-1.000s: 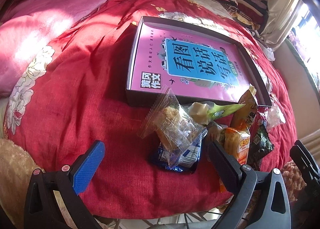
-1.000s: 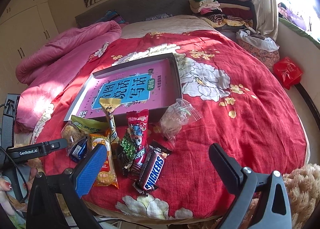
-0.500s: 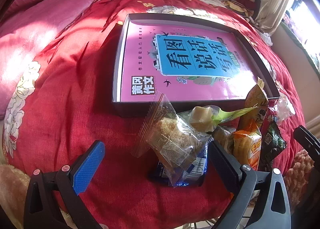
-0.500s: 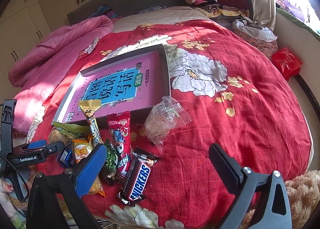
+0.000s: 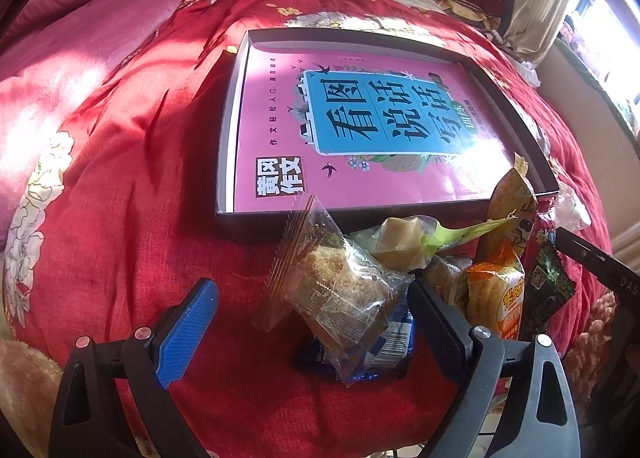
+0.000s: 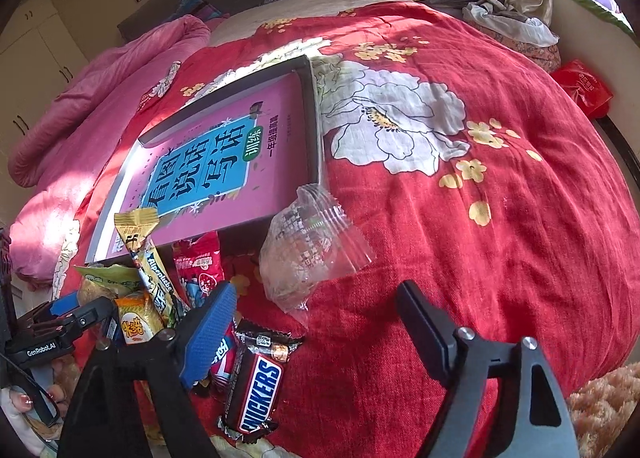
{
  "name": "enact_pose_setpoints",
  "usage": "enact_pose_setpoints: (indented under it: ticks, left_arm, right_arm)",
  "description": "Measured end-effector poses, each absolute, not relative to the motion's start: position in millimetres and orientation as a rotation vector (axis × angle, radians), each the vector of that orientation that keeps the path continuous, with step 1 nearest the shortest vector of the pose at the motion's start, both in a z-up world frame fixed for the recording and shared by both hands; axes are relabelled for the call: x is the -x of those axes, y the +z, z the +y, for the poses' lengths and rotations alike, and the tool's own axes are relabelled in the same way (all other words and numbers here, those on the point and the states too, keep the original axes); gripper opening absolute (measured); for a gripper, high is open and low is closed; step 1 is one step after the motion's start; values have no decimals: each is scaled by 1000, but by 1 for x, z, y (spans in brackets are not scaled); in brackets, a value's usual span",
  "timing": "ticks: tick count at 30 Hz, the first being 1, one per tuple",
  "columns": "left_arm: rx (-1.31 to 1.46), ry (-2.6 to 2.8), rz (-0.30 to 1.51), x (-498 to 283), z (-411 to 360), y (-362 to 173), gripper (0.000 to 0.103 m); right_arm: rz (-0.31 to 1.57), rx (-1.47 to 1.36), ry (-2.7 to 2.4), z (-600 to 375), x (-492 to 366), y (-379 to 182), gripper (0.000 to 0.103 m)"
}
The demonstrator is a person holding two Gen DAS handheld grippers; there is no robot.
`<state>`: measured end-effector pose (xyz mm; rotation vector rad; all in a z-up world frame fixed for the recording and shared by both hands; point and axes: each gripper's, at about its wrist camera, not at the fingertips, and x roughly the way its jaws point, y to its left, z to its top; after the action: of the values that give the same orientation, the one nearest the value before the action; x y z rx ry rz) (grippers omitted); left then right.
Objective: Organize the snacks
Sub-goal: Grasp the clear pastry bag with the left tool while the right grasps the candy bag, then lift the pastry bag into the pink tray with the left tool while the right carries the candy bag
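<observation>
Closing w/ nothing gripped yet, left gripper (image 5: 312, 322) brackets a clear pastry packet (image 5: 340, 294) on the red bed (image 5: 120, 197); right gripper (image 6: 316, 322), also closing empty, nears the Snickers (image 6: 256, 390). Shallow box (image 5: 228, 137) waits beyond, likely for sorting.

Red floral bedspread (image 6: 460, 217), pink book (image 5: 360, 129), brown Snickers bar (image 6: 256, 394)

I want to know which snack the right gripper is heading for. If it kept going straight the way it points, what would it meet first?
Most likely the clear plastic packet, which lies just ahead between the closing, empty jaws of the right gripper. The Snickers bar sits nearer but off to the blue pad's side. Depth is hard to judge here.
</observation>
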<state>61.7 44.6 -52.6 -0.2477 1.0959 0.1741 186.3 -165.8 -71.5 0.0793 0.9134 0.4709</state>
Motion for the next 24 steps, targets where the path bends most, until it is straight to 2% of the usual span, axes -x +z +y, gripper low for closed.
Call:
enact_pose_setpoints:
  ticks: [5, 7, 9, 14, 16, 18, 24]
  left_arm:
    - [261, 167, 1105, -63, 47, -55, 94]
    - [268, 155, 1104, -63, 47, -55, 87]
    - [277, 135, 1107, -64, 47, -56, 74]
    - [298, 121, 1108, -63, 48, -57, 71]
    - [309, 113, 1107, -63, 48, -57, 69]
    - [312, 104, 1105, -62, 47, -56, 61]
    - [341, 77, 1094, -56, 50, -53, 53]
  right_arm:
    - [905, -39, 490, -154, -191, -72, 62]
    - [898, -26, 499, -149, -193, -71, 59]
    - [897, -16, 508, -145, -195, -71, 55]
    - [891, -4, 517, -142, -197, -73, 48]
    - [885, 2, 516, -142, -197, -73, 45]
    - [882, 4, 521, -143, -197, -73, 44]
    - [865, -18, 536, -148, -196, -70, 41]
